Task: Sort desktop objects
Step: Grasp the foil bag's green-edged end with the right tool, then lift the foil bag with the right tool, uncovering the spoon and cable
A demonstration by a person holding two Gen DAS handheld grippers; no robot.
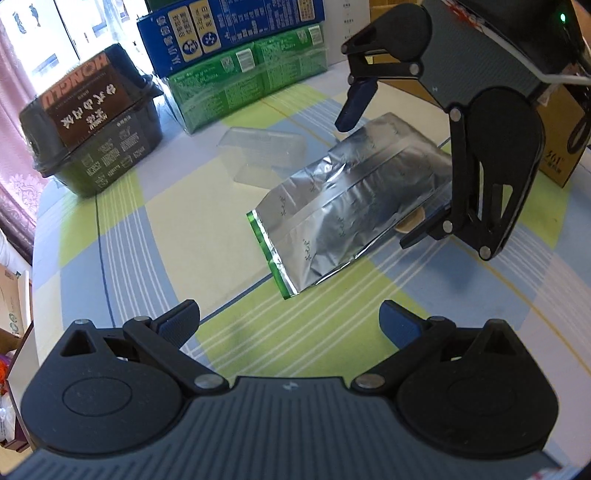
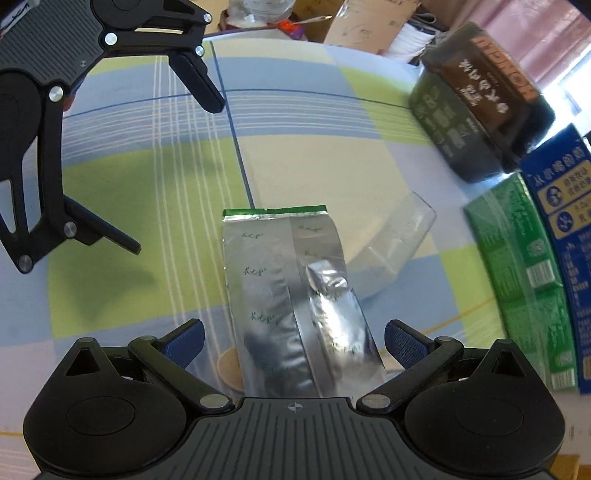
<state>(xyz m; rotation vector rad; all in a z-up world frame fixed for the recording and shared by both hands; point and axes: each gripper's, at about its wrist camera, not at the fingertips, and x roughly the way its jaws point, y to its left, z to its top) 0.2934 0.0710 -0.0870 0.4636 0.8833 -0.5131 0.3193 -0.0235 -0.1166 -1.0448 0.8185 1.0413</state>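
**Ana:** Starting at the tongs: the right gripper (image 2: 293, 341) has its jaws spread wide, 1 blue pad on each side of the near end of the silver foil pouch (image 2: 291, 295). It grips nothing; there is a gap between each pad and the foil.

**Ben:** And the other?

**Ana:** The left gripper (image 1: 290, 325) is also spread and empty. It sits back from the pouch's green-edged end, over bare checked tablecloth (image 1: 166, 221).

**Ben:** So where does the pouch lie?

**Ana:** Flat on the cloth, mid-table, between the 2 grippers. Its far corner seems to overlap a round tan object (image 2: 231, 369) I cannot identify. Just beside it is a clear plastic tray (image 1: 262, 155), which looks empty.

**Ben:** Anything already sorted?

**Ana:** Hard to say. Along the far edge stand a dark lidded container (image 1: 96, 122), a green box (image 1: 247, 81) and a blue box (image 1: 229, 29) on top of it, close together. That may be a tidy group, or just where they were put; nothing here shows it.

**Ben:** Your judgement on progress?

**Ana:** Early, I think. The pouch, the tray and the tan thing sit loose in the middle, and no hold has been taken. The likely step in hand is closing the right gripper on the pouch.
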